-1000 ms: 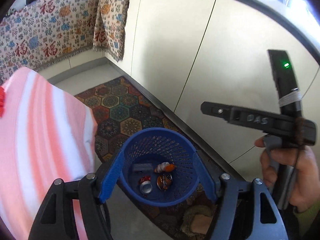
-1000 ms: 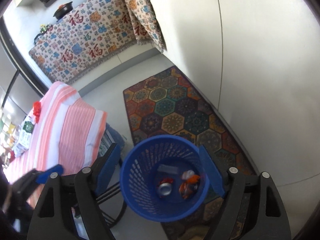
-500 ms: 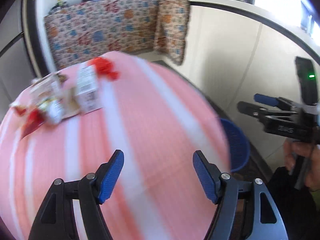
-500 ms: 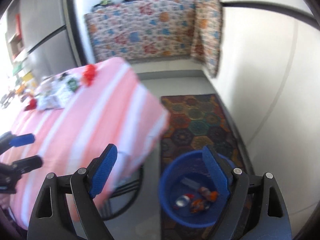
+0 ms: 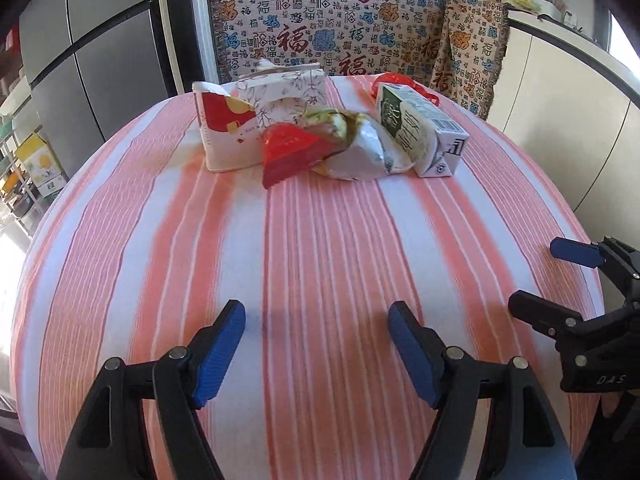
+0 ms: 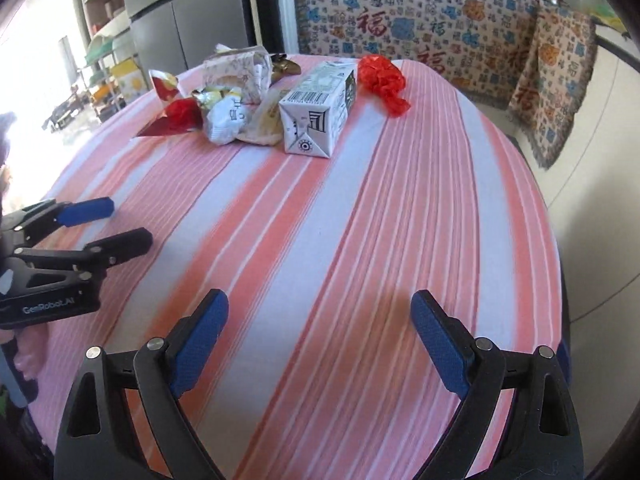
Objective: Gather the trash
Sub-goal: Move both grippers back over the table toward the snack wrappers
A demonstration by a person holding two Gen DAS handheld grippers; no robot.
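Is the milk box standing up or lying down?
Lying down. The milk box rests on its long side on the striped tablecloth, its folded end facing the camera.

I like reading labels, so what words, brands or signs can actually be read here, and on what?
"GenRobot.AI": side of the left gripper.
"DAS": body of the right gripper.
"福": in red, repeated over the patterned cloth.
Print and barcode on the milk carton: too small to read.
Print on the crumpled wrapper: unreadable.

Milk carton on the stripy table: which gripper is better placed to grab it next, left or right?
Probably the right. The milk carton lies on the right edge of the trash pile, its end facing the right gripper, whose open, empty jaws have just been opening. The left gripper faces the wrappers instead.
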